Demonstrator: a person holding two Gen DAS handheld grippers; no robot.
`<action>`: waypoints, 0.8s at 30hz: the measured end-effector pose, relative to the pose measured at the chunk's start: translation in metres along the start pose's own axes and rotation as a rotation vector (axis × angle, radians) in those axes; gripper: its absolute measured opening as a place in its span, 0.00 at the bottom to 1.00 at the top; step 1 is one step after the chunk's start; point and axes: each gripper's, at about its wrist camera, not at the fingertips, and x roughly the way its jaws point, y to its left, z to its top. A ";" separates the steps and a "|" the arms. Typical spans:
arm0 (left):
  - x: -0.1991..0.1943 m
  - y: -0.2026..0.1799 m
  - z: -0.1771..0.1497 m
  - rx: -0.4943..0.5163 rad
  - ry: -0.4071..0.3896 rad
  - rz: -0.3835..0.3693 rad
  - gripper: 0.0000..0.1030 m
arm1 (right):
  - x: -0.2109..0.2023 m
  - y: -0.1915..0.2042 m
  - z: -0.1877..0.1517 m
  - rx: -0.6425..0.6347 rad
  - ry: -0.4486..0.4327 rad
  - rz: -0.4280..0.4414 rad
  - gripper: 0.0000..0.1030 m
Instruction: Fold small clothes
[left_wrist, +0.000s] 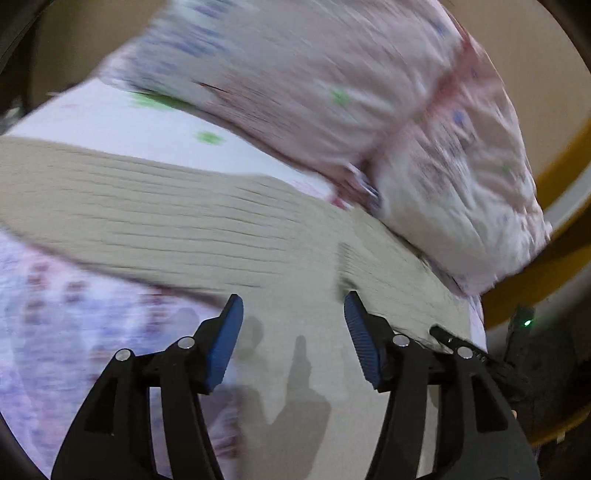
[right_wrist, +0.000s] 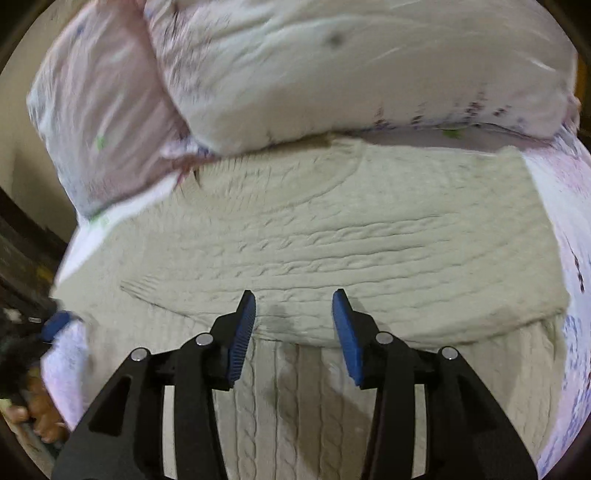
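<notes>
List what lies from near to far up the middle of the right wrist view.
Right hand-held gripper, jaws apart and empty → cream cable-knit sweater spread on the patterned bedsheet → white floral pillow at the far edge.

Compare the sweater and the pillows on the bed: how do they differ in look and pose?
The sweater is plain beige cable knit; the pillows are smooth pale pink-white cloth with small printed marks. The sweater lies flat and folded over itself; the pillows are puffed up and lean one on another behind it. Both rest on the printed sheet, and a pillow's lower edge meets the sweater's far edge.
</notes>
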 end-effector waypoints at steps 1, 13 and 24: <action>-0.011 0.017 0.002 -0.035 -0.019 0.025 0.56 | 0.000 0.005 -0.002 -0.030 -0.020 -0.026 0.45; -0.047 0.155 0.024 -0.500 -0.148 0.115 0.56 | -0.035 0.002 -0.017 0.012 -0.057 0.125 0.54; -0.051 0.208 0.042 -0.680 -0.232 0.067 0.42 | -0.043 0.003 -0.020 -0.002 -0.097 0.142 0.55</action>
